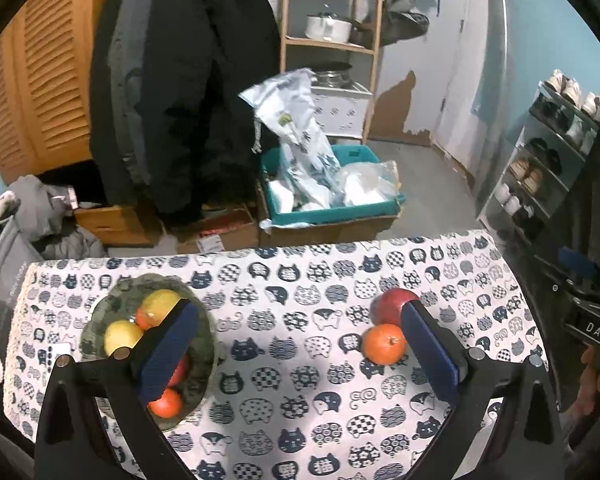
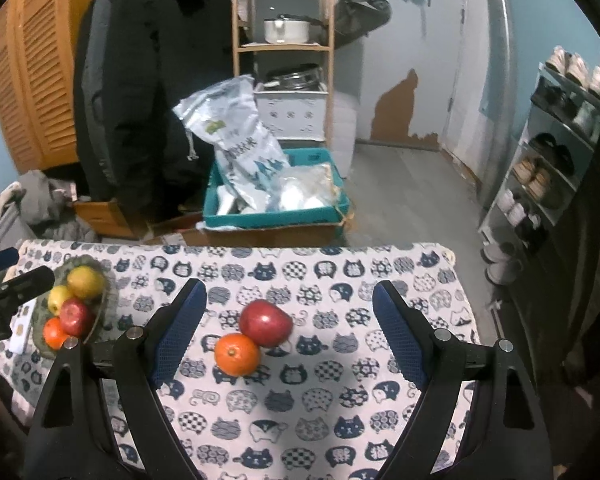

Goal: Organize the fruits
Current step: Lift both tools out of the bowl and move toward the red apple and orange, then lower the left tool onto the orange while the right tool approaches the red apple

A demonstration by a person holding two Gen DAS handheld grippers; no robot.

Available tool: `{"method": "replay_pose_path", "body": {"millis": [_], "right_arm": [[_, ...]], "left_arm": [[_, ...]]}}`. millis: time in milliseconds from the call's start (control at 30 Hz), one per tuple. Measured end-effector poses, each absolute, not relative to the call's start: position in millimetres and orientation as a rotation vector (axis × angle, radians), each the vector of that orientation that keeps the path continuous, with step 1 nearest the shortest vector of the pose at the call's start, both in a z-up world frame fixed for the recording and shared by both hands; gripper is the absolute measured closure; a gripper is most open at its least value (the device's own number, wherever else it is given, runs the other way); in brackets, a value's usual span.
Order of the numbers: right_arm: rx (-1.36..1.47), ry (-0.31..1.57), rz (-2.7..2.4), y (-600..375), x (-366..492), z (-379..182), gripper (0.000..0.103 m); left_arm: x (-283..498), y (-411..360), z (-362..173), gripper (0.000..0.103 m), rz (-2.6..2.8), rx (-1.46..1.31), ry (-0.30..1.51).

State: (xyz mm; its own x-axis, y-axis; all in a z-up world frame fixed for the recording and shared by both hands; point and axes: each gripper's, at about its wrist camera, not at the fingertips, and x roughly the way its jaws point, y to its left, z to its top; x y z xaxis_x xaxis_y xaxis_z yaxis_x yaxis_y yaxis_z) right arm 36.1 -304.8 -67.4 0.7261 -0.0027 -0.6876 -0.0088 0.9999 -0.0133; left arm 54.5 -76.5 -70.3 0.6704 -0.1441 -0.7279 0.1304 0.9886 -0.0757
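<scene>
Currently both grippers hang above the table, angled down, neither gripping anything. Right gripper (image 2: 288,320): jaws spread wide, nothing between the pads. A red apple (image 2: 265,322) and an orange (image 2: 236,353) lie centred in that gap at mid-frame, touching each other, on the cat-print tablecloth (image 2: 340,400). Judgement: this framing suits a pick of one of the two loose fruits; since they touch, closing on one may nudge the other.

Left gripper (image 1: 296,344): jaws likewise apart and empty. In its view the same apple (image 1: 392,304) and orange (image 1: 383,343) sit at centre right, just beside the right-hand pad, partly hidden behind it.

Green bowl (image 1: 204,360), lower left of the left wrist view, partly covered by the left-hand finger. It holds two yellowish fruits, another red apple and an orange, seen better at the left edge of the right wrist view (image 2: 100,312). Bowl is well apart from the loose pair.

Judgement: the bowl is the collection point; two fruits remain outside it.
</scene>
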Motion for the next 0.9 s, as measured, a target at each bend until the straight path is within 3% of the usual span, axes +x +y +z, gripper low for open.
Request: {"method": "replay_pose_path", "body": {"millis": [900], "right_arm": [[0.029, 1.083, -0.069, -354, 84, -200, 0.019]], "left_arm": [[114, -166, -219, 0.001, -0.222, 0.079, 1.152]]}}
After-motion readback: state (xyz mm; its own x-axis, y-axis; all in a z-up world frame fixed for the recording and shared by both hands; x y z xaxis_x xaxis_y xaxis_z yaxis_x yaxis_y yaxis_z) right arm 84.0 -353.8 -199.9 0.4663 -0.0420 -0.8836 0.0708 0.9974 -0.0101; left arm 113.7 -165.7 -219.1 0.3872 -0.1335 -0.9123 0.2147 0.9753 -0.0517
